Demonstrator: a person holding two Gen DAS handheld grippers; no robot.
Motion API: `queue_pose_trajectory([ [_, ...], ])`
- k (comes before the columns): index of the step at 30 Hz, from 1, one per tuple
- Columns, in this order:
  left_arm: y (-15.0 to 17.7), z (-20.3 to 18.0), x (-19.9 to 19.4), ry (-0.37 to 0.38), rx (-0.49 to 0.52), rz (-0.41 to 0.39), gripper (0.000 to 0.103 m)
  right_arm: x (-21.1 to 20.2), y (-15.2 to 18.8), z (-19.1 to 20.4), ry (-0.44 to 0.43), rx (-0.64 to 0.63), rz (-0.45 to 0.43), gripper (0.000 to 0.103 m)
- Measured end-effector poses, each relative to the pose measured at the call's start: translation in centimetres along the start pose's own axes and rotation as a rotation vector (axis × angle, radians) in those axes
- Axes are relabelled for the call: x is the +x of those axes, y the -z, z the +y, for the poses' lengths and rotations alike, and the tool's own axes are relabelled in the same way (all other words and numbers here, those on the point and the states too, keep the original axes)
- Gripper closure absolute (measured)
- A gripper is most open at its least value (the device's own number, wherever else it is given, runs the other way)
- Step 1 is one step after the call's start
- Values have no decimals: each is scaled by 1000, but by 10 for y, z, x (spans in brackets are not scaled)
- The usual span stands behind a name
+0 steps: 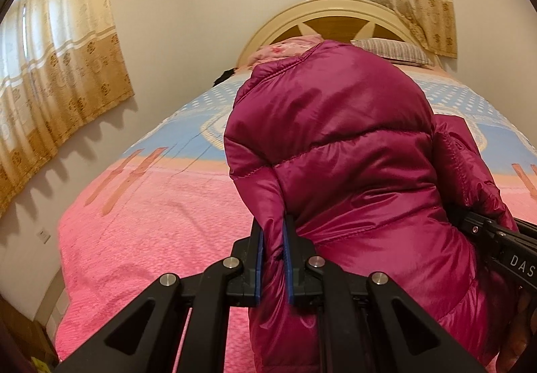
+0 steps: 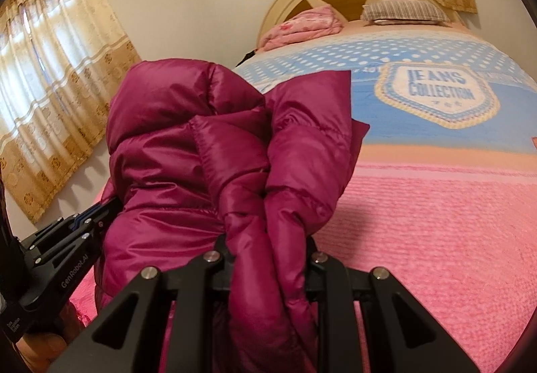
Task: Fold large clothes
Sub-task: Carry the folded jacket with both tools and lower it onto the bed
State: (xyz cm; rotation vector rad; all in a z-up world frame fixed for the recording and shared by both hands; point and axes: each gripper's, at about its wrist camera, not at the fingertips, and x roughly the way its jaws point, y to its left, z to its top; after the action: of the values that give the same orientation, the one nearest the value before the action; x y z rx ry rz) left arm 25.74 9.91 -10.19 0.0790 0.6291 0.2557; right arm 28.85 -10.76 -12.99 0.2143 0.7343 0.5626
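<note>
Left-wrist view first: at the far left hang the beige patterned curtains (image 1: 60, 64), then the bed's pink textured bedspread (image 1: 151, 222) stretches toward the cream arched headboard (image 1: 332, 14). Moving right, the left gripper (image 1: 273, 242) has its blue-padded jaws clamped on a narrow pleat of the shiny magenta quilted puffer jacket (image 1: 335, 138), which is held up off the bedspread and fills the middle of the view. At the right edge the right gripper (image 1: 470, 222) comes in against the jacket's far side.

Right-wrist view, left to right: the left gripper (image 2: 94, 212) bites the jacket's edge at lower left; the jacket (image 2: 188, 145) hangs bunched in the centre, above the bed's near edge. The right gripper (image 2: 268, 259) has its jaws clenched around a thick gathered wad of fabric. Further right lie the blue "JEANS COLLECTION" panel (image 2: 436, 94) and a striped pillow (image 2: 402, 12).

Judging by this, the step is lifting and carrying the jacket to lay it out. Next, both grips probably need to spread apart and lower the jacket flat onto the bedspread before any fold.
</note>
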Motion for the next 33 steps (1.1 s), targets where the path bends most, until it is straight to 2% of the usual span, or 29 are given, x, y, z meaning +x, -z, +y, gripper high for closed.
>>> queue_pose_trajectory([
  [15,20,47,28,-51,-65,67,93,45,2,31,-30,-54,77,81],
  [28,37,47,68,-57,-64,149,91,76,11,29,2,-46,142,81],
  [33,42,46,77,-60,-58,151,89,81,15,27,8,-39,153,80],
])
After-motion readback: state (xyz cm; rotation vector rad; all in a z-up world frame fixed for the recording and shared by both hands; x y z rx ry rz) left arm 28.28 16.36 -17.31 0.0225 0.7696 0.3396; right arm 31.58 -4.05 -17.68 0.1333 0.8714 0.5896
